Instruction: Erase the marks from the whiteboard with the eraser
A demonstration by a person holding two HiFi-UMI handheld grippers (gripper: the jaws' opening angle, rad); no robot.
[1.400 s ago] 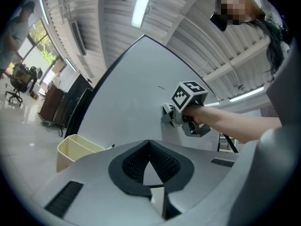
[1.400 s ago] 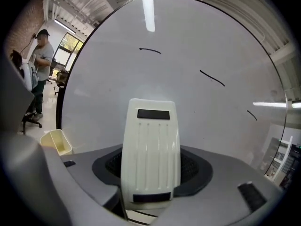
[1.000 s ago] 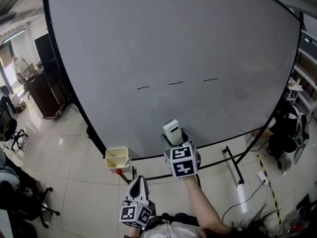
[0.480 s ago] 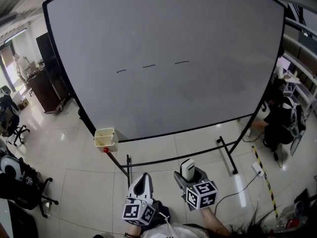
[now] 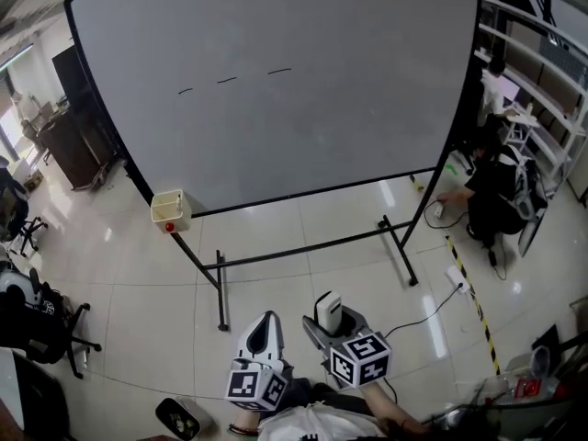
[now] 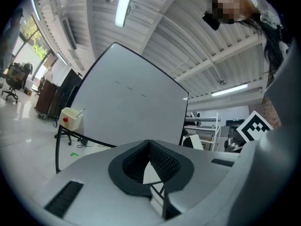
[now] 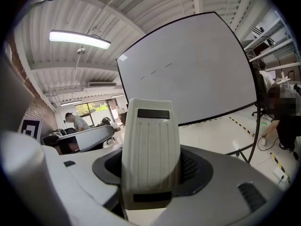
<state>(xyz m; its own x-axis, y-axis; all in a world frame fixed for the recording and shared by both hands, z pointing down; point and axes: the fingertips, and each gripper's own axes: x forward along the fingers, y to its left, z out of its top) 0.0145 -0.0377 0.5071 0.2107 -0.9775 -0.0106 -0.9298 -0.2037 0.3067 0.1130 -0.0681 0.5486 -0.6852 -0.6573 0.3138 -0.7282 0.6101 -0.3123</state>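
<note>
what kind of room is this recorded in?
Likely an office or lab workspace: a freestanding whiteboard on a tiled floor, office chairs at one side, storage shelves at the other.

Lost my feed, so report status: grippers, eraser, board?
Right gripper shut on eraser, low, well back from whiteboard. Left gripper shut, empty. Three dash marks unerased. Person crouched beside board's stand.

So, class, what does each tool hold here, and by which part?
The right tool grips the eraser by its lower end, the top sticking out beyond the jaws. The left tool holds nothing; its jaws are together.
</note>
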